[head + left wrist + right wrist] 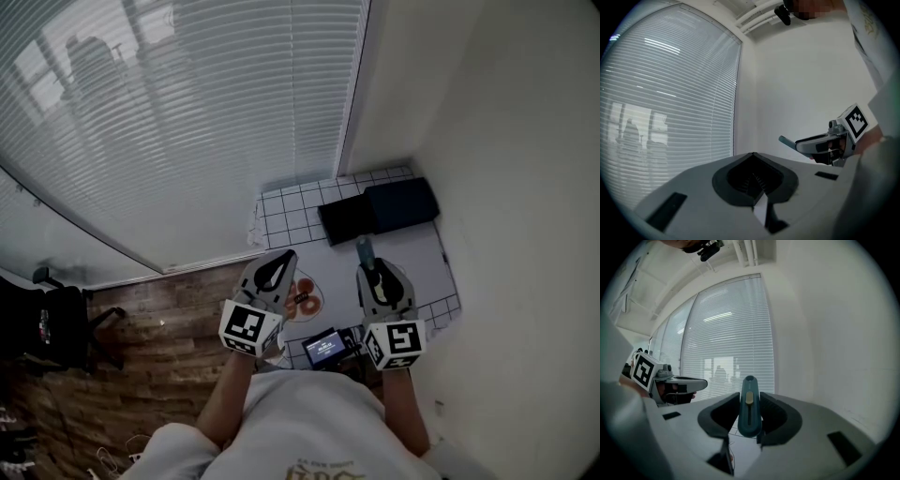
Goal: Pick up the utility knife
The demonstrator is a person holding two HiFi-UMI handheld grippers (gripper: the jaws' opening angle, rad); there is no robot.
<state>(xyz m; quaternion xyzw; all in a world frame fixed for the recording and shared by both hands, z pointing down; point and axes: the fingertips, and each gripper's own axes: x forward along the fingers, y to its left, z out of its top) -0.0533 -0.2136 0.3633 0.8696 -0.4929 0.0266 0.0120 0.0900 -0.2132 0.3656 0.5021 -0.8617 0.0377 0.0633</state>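
My right gripper (750,420) is shut on a teal utility knife (749,401) with a yellowish slider. The knife stands between the jaws and its tip sticks out past them. In the head view the knife (364,250) pokes out ahead of the right gripper (372,274), held above the table. From the left gripper view, the knife's tip (785,140) shows at the front of the right gripper (820,143). My left gripper (753,182) has its jaws together with nothing between them; it is held up beside the right one (272,272).
Below lies a small table with a white grid cloth (292,214), against a white wall in the corner. Two black boxes (380,208) sit at its far side. A plate with round items (303,299) and a small screen device (325,348) are nearer. Window blinds (187,112) are at left.
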